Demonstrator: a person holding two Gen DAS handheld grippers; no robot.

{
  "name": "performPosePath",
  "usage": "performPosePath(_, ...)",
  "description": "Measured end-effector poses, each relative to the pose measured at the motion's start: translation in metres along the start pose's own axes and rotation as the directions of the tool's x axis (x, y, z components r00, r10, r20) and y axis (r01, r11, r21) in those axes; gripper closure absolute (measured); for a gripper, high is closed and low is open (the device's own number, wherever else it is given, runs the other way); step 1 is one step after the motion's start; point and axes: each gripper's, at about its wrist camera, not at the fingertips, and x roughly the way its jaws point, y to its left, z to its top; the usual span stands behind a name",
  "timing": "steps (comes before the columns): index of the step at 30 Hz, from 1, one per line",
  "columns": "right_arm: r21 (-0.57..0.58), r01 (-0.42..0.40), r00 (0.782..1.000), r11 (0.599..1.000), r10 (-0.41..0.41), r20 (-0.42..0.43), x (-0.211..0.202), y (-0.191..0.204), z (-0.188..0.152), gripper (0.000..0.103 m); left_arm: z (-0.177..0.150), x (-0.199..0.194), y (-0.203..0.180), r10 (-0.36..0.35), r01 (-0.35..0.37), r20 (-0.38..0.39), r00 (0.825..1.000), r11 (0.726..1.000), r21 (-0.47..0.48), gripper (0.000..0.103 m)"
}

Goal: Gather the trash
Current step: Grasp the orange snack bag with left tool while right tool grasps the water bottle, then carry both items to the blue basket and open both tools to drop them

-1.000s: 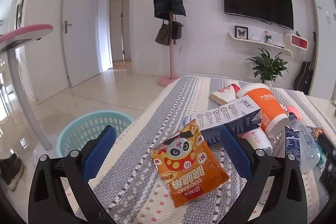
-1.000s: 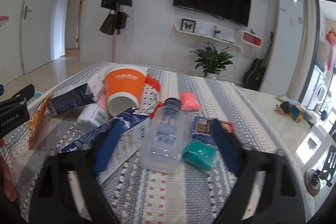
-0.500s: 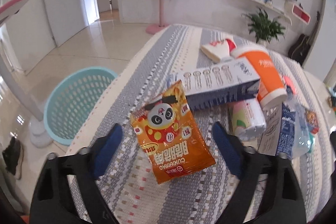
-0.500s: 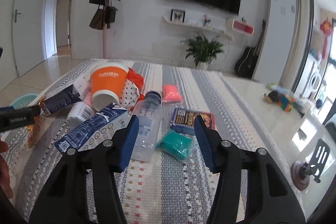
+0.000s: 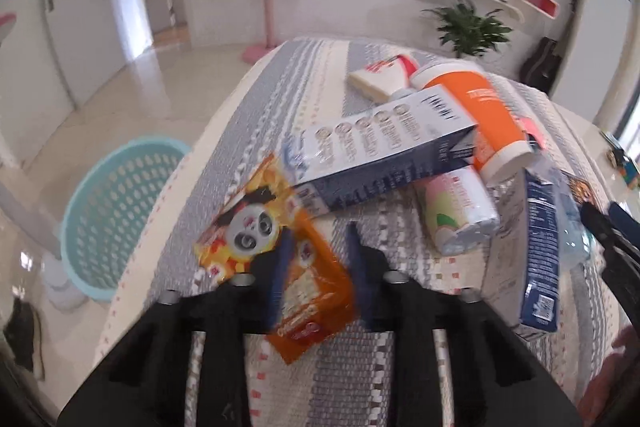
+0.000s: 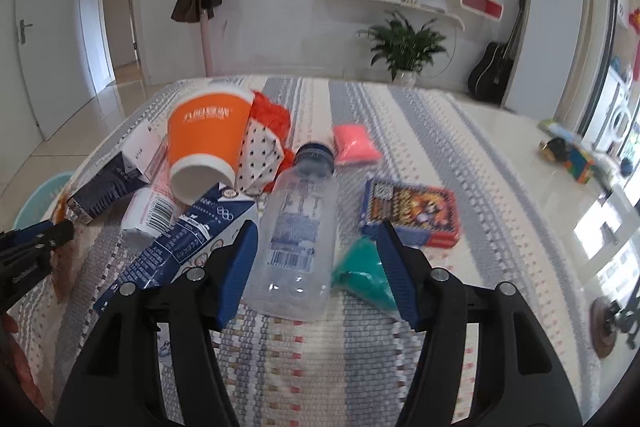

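The desk (image 6: 460, 131) is being covered by a woven striped cloth, white walls behind. At lower centre, the crinkled orange snack packet (image 5: 276, 251) is being pinched by the left tongs (image 5: 316, 259). The right tongs (image 6: 316, 267) are being held apart around a clear plastic bottle (image 6: 298, 235). A perforated turquoise basket (image 5: 116, 207) is standing on glossy floor, left.

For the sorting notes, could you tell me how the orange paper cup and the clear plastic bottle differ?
The orange paper cup is opaque and open-mouthed; the clear plastic bottle is see-through with a dark blue cap. The cup leans on other trash; the bottle lies flat on the striped cloth. Both are tipped over.
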Motion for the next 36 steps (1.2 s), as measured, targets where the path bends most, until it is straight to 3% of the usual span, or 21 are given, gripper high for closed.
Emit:
performPosePath(4,0.02,-0.022,0.999,1.0,0.023,-0.049,0.017,0.002,0.002,0.044,-0.002,-0.004,0.003,-0.053,0.053,0.017,0.998,0.999,-0.004,0.09)
performPosePath(6,0.031,-0.028,0.996,0.999,0.031,-0.083,0.027,0.004,0.003,0.04,-0.003,-0.008,0.011,-0.133,0.134,0.033,0.991,0.991,-0.026,0.094)
performPosePath(9,0.031,-0.007,0.993,0.999,0.011,-0.116,0.037,0.008,0.006,0.039,-0.001,-0.013,0.031,-0.259,0.262,0.047,0.965,0.962,-0.075,0.098)
performPosePath(14,0.031,0.012,0.985,0.999,-0.006,-0.172,0.053,0.01,0.006,0.042,0.004,-0.017,0.061,-0.35,0.353,0.052,0.935,0.926,-0.13,0.1)
performPosePath(15,0.033,0.006,0.983,0.999,0.0,-0.182,0.055,0.011,0.006,0.05,0.006,-0.019,0.066,-0.351,0.355,0.054,0.935,0.925,-0.132,0.101)
performPosePath(20,0.036,0.028,0.988,0.999,-0.022,-0.155,0.038,0.006,0.01,0.051,0.015,-0.032,0.081,-0.357,0.366,0.084,0.93,0.92,-0.138,0.101)
performPosePath(26,0.032,0.0,1.0,0.999,0.001,-0.013,-0.021,0.015,0.045,0.051,0.041,-0.065,0.115,-0.34,0.366,0.182,0.923,0.92,-0.139,0.101)
performPosePath(30,-0.054,-0.102,0.992,0.993,0.106,0.065,-0.057,0.062,0.076,0.051,0.057,-0.09,0.145,-0.303,0.345,0.249,0.92,0.928,-0.144,0.101)
performPosePath(36,-0.207,-0.294,0.945,0.933,0.316,0.081,-0.079,0.172,0.101,0.051,0.07,-0.104,0.214,-0.195,0.261,0.288,0.937,0.942,-0.212,0.101)
